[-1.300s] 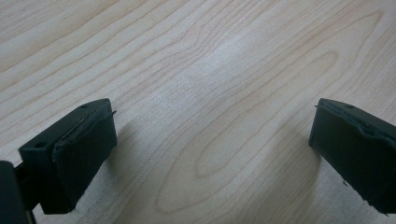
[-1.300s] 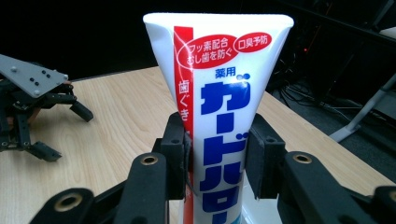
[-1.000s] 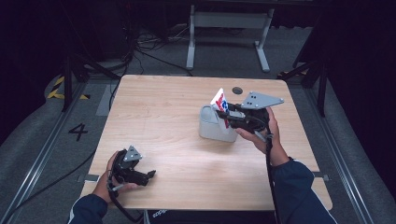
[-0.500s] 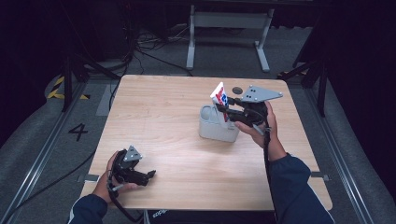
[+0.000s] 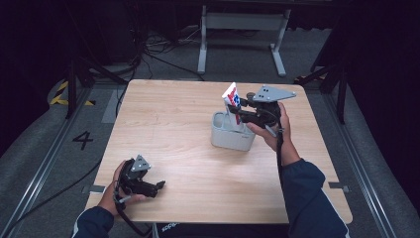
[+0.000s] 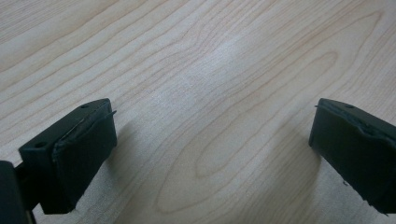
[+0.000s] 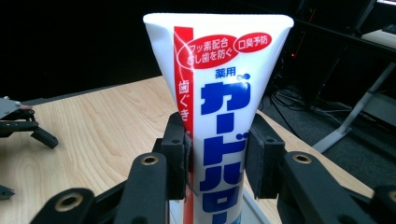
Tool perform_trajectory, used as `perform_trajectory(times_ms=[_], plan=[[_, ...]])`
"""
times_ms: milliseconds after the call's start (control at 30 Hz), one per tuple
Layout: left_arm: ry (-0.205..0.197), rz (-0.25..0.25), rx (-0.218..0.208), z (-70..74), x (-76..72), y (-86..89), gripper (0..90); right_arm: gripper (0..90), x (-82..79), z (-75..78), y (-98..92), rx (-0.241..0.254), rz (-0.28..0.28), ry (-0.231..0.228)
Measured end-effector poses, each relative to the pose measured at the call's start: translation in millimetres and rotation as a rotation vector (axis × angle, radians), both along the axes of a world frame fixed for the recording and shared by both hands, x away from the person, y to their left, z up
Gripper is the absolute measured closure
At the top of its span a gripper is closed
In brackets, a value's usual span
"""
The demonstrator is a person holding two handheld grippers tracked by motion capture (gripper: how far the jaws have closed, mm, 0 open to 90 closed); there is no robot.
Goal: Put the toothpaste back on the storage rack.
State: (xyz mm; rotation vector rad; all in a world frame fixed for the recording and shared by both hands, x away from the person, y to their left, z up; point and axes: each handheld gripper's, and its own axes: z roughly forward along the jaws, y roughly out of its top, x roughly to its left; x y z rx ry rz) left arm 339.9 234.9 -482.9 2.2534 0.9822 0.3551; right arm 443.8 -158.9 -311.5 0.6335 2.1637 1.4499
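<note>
A white toothpaste tube (image 7: 219,107) with red and blue print stands upright between the pads of my right gripper (image 7: 217,161), which is shut on it. In the high view the tube (image 5: 231,101) hangs over a grey open bin (image 5: 225,139) at the table's middle right, its lower end inside the bin's opening. My right gripper (image 5: 239,112) reaches in from the right. My left gripper (image 5: 159,187) rests low near the table's front left corner, open, with bare wood between its pads (image 6: 81,149).
The wooden table (image 5: 178,119) has bare room across its left and far parts. A metal stand (image 5: 242,22) and cables lie on the floor behind the table. The left gripper (image 7: 23,123) shows far off in the right gripper view.
My right gripper has carried the tube a little toward the left and far side, so it now stands over the bin. The left gripper has stayed where it was.
</note>
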Motion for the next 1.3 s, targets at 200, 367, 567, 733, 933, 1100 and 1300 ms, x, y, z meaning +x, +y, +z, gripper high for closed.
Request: perform_trajectory(times_ms=[200, 367, 567, 733, 933, 1100, 1300], plan=[[0.0, -0.001, 0.001, 0.1, 0.0, 0.1, 1.3, 65.3, 9.1, -6.9, 0.0, 0.0, -0.012, 0.015], [0.001, 0.002, -0.003, 0.0, -0.1, -0.2, 1.2, 65.3, 13.8, -12.8, -0.8, -0.003, -0.018, 0.028], [0.001, 0.001, -0.002, 0.0, -0.1, -0.1, 1.3, 65.2, 18.2, -20.5, -2.4, -0.003, -0.023, 0.034], [0.0, 0.001, -0.001, 0.0, 0.0, -0.1, 1.3, 65.1, 20.2, -24.5, -3.3, -0.011, -0.028, 0.043], [-0.001, 0.003, -0.004, -0.2, -0.1, -0.2, 1.3, 65.0, 21.4, -32.6, -4.9, -0.029, -0.026, 0.057], [-0.002, 0.003, -0.004, -0.3, -0.1, -0.3, 1.3, 64.9, 20.4, -38.7, -6.7, -0.035, -0.024, 0.056], [-0.004, 0.002, -0.002, -0.3, 0.0, -0.2, 1.3, 64.7, 17.4, -45.5, -7.5, -0.06, -0.018, 0.058]])
